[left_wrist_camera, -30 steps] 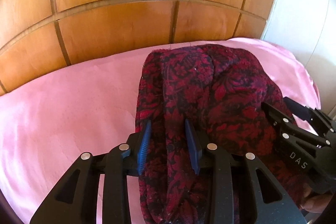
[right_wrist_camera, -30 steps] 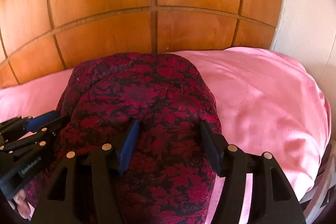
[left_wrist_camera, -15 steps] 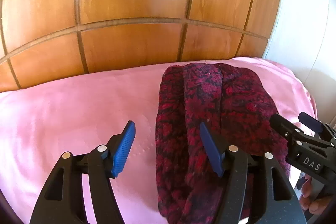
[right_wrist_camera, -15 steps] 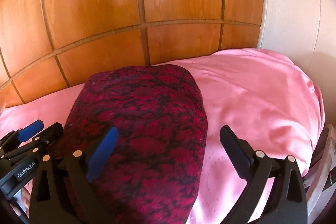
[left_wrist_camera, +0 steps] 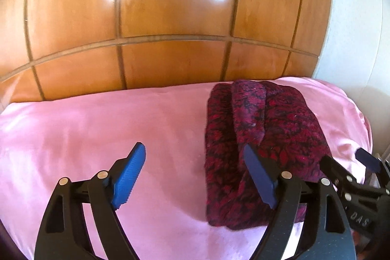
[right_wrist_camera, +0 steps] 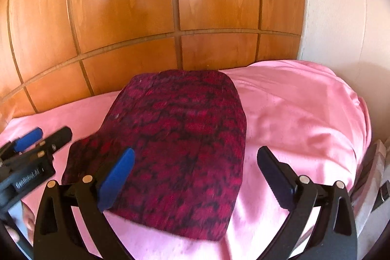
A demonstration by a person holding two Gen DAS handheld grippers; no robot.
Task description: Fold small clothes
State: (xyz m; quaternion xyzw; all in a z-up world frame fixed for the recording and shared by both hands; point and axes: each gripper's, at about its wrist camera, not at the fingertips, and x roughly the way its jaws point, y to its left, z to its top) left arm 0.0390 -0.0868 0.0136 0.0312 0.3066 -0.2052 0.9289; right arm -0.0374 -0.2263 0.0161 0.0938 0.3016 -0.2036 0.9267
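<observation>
Jaws of both grippers stand wide with nothing between the pads, having just been opening: a second ago each was pinched on the near edge of the folded dark-red patterned garment [right_wrist_camera: 180, 145]. Now the left gripper [left_wrist_camera: 195, 174] has drawn back off that edge, one blue pad over bare sheet. Its partner, the right gripper [right_wrist_camera: 195, 174], has also pulled clear. Released, the garment lies as a neat folded bundle on the pink bed sheet [left_wrist_camera: 85, 133], close to the wooden panelled wall [right_wrist_camera: 146, 16].
</observation>
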